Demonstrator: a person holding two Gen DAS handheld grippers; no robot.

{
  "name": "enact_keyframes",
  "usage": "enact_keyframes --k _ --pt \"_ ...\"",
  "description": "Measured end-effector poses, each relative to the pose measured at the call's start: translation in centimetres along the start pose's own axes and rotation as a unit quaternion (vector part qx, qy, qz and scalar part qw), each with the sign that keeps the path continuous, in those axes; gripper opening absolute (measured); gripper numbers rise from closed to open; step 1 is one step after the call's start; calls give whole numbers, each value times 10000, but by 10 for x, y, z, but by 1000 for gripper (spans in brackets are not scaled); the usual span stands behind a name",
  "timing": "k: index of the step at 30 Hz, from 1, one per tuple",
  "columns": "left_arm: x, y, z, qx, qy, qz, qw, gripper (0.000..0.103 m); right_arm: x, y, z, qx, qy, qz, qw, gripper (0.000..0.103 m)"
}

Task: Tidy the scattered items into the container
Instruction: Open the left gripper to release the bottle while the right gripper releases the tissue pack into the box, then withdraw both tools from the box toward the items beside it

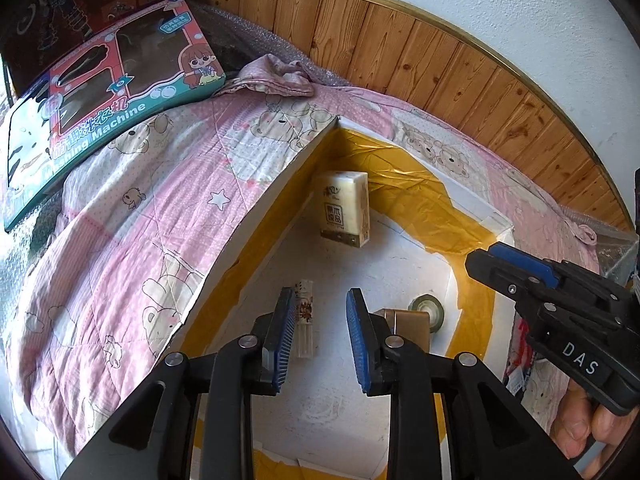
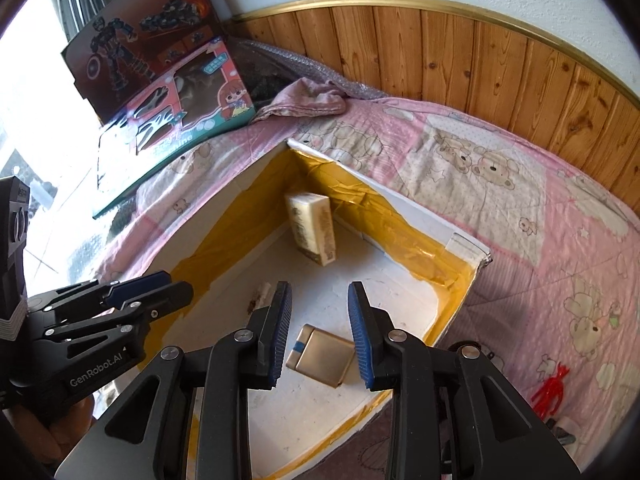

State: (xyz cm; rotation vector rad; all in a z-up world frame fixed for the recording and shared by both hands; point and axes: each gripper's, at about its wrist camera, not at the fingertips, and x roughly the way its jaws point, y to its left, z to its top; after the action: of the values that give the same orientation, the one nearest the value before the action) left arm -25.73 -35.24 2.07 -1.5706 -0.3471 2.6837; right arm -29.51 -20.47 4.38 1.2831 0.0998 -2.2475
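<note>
Left gripper (image 1: 318, 334) and right gripper (image 2: 320, 334) both hovering agape, empty, over foam box (image 2: 416, 204). Inside lying: one tissue pack (image 2: 313, 229) at 12 o'clock, one gold case (image 2: 322, 354), one tape roll (image 1: 427, 309), one printed stick packet (image 1: 304, 312).

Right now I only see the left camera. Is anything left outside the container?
Observer: Yes. A red figure lies on the quilt, to the right of the container.
Operator: What's the gold thing I half see?
Observer: A flat gold box with a blue strip, lying on the container floor.
Operator: Is the right gripper holding something?
Observer: No. The right gripper is open and empty, above the gold box.
</note>
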Motion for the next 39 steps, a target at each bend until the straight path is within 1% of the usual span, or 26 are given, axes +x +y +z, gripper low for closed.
enact_keyframes --k 4,8,18,28,33,39 --pt "-15 -3 -7 94 -139 39 9999 28 -15 5 -10 70 -100 79 9999 31" --pt "-31 -10 -16 310 -317 113 9990 28 -32 9 -26 188 -191 179 9995 31" --pt "-63 -30 -45 575 -462 -11 9973 28 -71 15 -73 401 -337 302 9982 30" --pt "-98 -56 -72 1000 -807 95 9917 28 -117 14 -104 569 -658 379 9955 28" --pt "-110 -67 -86 1144 -868 56 9896 28 -138 8 -123 698 -803 428 9934 28" --pt "-120 -84 -103 1316 -851 -35 9876 28 -158 -4 -150 949 -957 479 9897 28"
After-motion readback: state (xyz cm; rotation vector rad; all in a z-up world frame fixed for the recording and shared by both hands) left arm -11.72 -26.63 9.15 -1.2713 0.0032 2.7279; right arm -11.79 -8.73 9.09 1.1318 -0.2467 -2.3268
